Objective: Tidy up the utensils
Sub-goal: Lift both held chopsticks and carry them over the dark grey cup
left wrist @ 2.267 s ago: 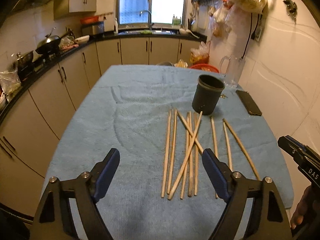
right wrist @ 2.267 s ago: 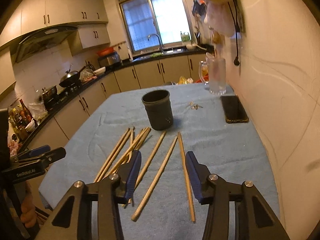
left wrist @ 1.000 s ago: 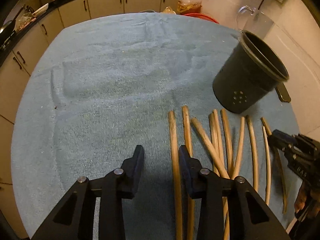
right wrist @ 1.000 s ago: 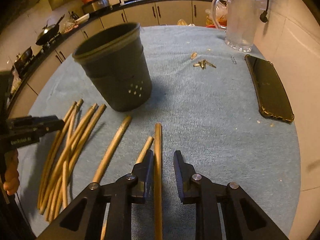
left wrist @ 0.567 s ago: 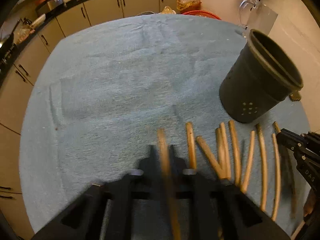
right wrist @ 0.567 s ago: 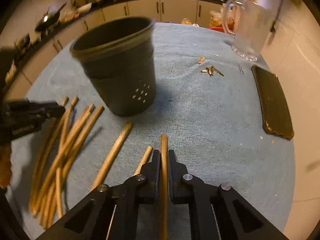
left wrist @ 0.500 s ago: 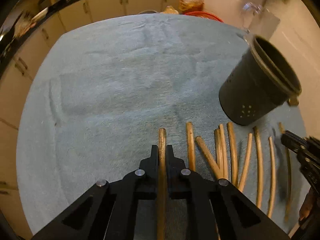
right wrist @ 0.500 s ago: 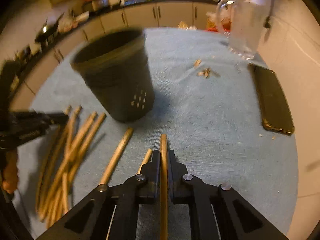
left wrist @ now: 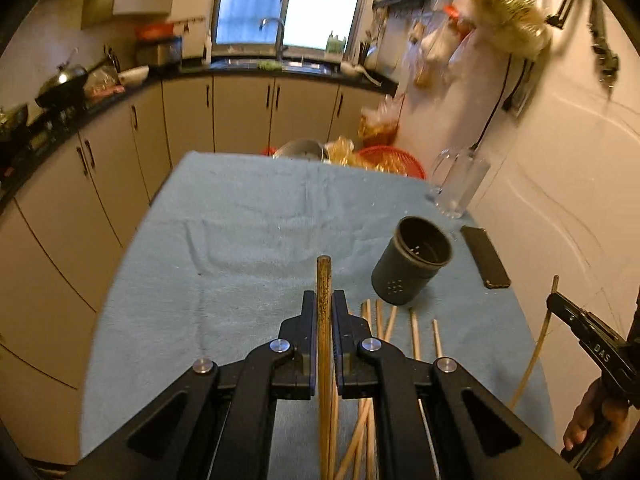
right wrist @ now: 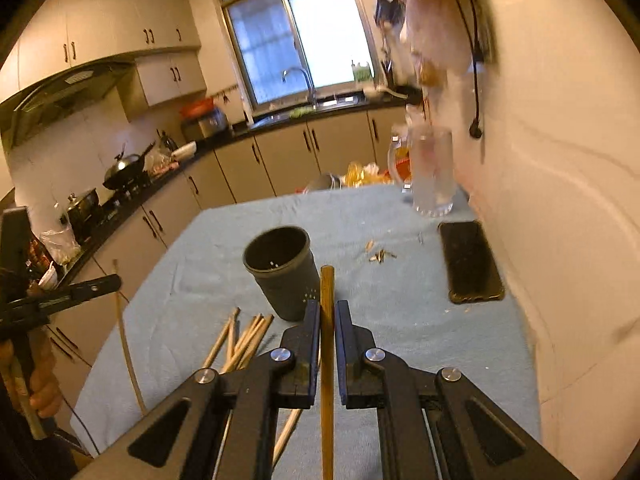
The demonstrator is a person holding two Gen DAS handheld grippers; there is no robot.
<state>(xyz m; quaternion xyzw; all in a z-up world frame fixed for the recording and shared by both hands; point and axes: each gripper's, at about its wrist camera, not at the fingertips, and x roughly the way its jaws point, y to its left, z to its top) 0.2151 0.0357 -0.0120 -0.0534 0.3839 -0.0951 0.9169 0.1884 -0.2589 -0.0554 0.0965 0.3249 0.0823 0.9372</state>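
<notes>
Clearly, your left gripper (left wrist: 324, 314) was clamped on one chopstick (left wrist: 323, 320), its jaws pressed against the wood on both sides, the stick running straight out ahead between them with its blunt end past the tips. Your right gripper (right wrist: 327, 322) was likewise clamped on a second chopstick (right wrist: 327, 320), held the same way, pointing forward and slightly down. Both held sticks were up off the blue-towelled worktop (left wrist: 248, 220).

Ahead and to the right of the left gripper stood the dark utensil cup (left wrist: 412, 266), upright with its mouth showing; seen from the right gripper it (right wrist: 280, 272) sat just ahead and a little left of the held stick's tip. Below and beside the left gripper, to its right, the loose chopsticks (left wrist: 394, 330) lay on the towel near the cup's base. Beyond the cup, further right, lay a black phone (right wrist: 470, 266), and past that stood a clear glass jug (right wrist: 432, 172) by the wall.
</notes>
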